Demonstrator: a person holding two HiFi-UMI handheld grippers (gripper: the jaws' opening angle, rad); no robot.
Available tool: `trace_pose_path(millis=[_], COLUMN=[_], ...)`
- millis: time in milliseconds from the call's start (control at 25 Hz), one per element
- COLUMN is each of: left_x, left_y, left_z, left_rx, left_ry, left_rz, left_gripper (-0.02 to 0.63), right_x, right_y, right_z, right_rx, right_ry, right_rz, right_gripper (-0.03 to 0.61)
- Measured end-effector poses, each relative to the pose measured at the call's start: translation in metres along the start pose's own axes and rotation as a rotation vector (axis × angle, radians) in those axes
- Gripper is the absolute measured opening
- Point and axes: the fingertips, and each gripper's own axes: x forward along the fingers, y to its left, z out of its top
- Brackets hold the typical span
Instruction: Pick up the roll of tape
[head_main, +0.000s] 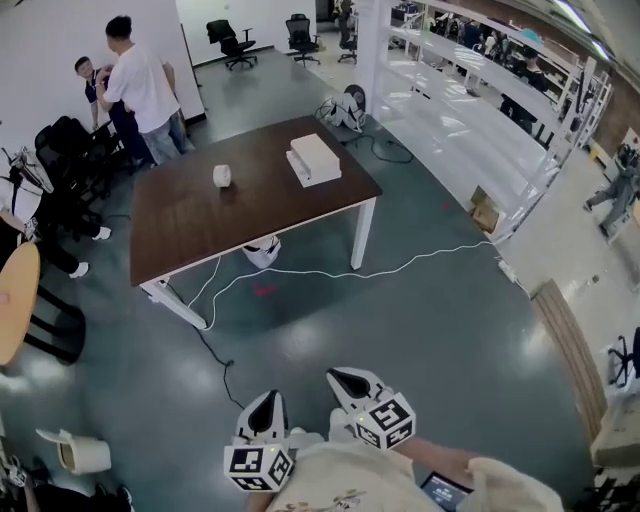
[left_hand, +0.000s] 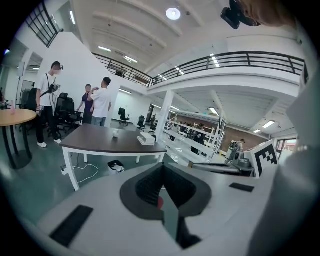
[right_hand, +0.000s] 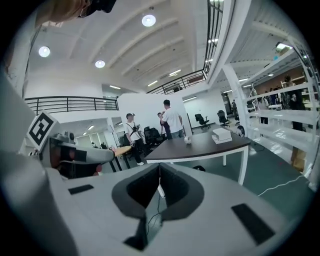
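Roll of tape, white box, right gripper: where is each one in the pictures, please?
roll of tape (head_main: 222, 176), head view, middle of the roll on the table.
white box (head_main: 314, 157), head view, middle of its top face.
right gripper (head_main: 338, 375), head view, at its closed jaw tips.

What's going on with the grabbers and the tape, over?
Left gripper and right gripper shut, empty, far from table. Roll of tape on table, untouched. White cable crosses floor between.
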Motion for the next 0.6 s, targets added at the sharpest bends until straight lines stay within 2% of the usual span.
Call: trace_pose_path(millis=[400,600], left_x=[0.007,0.032], left_y=[0.002,0.019], left_z=[-0.012,-0.014], left_rx=[-0.063,-0.082], left_ry=[0.013,0.034], left_rz=[0.091,0.098], left_gripper=[0.006,0.006], right_x=[0.009,0.032], right_y=[-0.017,-0.029], right_z=[-0.009,-0.007], right_rx=[0.006,-0.019], right_ry=[0.037,0.038], right_rz=[0.071,0.094], right_gripper=[0.006,0.006])
